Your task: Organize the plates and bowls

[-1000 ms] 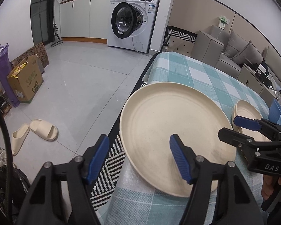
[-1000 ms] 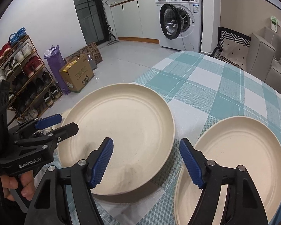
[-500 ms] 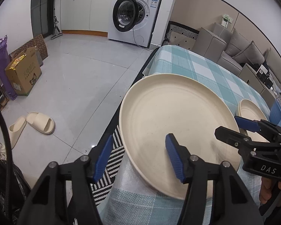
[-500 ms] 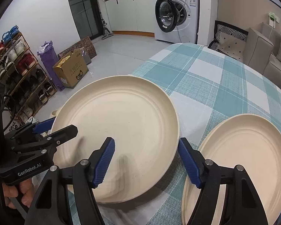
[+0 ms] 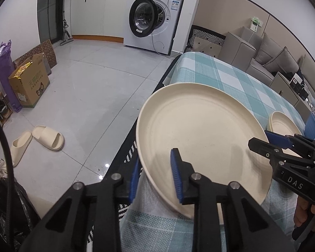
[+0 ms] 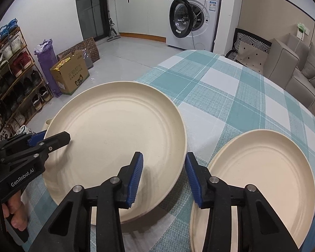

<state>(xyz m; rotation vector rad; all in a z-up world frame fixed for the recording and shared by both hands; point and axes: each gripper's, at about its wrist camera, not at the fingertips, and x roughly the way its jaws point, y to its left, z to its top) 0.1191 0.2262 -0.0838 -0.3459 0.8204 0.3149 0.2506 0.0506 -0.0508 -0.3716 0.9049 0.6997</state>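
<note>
The large plate [image 6: 115, 138] lies flat at the table's [image 6: 231, 96] near-left corner; both grippers, left [image 5: 155, 178] and right [image 6: 163, 176], have just been closing on opposite rims. A smaller plate [image 6: 266, 178] lies just beside.

Two cream plates lie on the checked counter [image 6: 231, 96]: a big plate [image 6: 115, 134] at its left edge and a smaller plate [image 6: 269, 172] toward its right. Two grippers are in view, the left gripper [image 5: 155, 178] and the right gripper [image 6: 163, 176], each with two blue-padded jaws. On the floor lie two slippers [image 5: 37, 140], one cardboard box [image 6: 70, 74] and one purple bag [image 6: 46, 63]. One washing machine [image 6: 194, 19] stands at the far wall, and one shoe rack [image 6: 12, 63] at the left.
</note>
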